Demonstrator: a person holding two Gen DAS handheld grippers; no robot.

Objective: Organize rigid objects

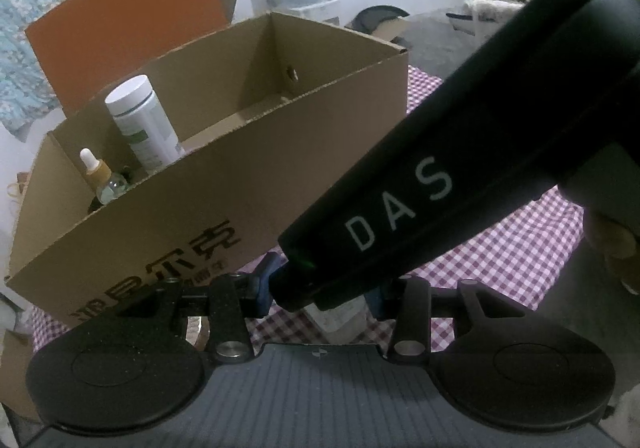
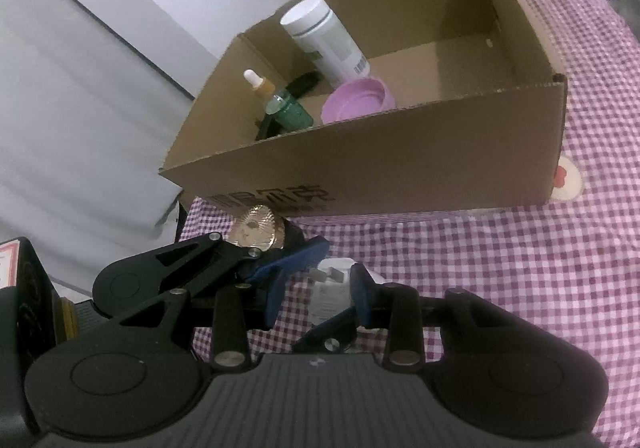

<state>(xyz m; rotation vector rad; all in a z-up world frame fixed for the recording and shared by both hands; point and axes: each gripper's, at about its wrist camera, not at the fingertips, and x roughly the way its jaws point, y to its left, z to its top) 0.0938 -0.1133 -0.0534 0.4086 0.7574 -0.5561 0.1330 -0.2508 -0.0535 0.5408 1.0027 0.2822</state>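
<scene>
Left fingers (image 1: 262,284) narrow, seemingly pinching the white plug (image 2: 330,288); right fingers (image 2: 360,288) narrow around it, grip unclear.
Plug sits low over the checked cloth (image 2: 520,268), just before the box (image 2: 400,168); shared hold probably steadies it for clearing the wall.

Two matching hand-held grippers, black with blue pads

The left gripper (image 1: 320,290) and right gripper (image 2: 316,288) each had matte black linkage arms, round silver pivot pins, two large black discs at the base and a ribbed grey body. The fingertips (image 2: 274,294) were blue. One black housing (image 1: 400,200) bore pale letters "DAS".
</scene>
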